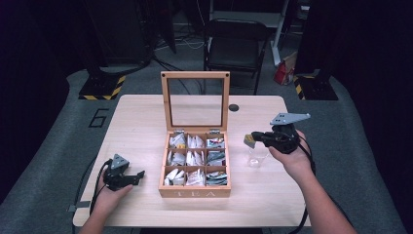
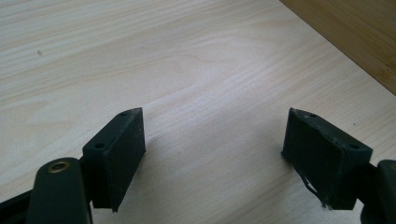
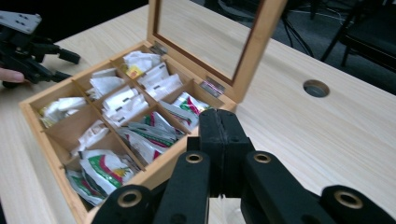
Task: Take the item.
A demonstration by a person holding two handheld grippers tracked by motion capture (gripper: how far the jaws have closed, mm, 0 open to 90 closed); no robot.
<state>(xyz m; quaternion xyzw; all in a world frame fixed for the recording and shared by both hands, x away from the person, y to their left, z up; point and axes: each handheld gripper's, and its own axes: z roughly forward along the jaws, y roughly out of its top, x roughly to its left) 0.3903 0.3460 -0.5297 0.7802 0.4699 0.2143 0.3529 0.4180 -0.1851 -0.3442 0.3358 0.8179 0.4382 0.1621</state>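
A tea bag is being held clamped in the right tongs, just right of the tea box and above a clear plastic cup; it is judged already taken out of the box and not yet dropped into the cup. It is being seen as a small tan and yellow packet, too small for detail. The box is standing open with its glass lid upright, its nine compartments filled with sachets. Left of the box, the left tongs are being held apart and empty, low over the table.
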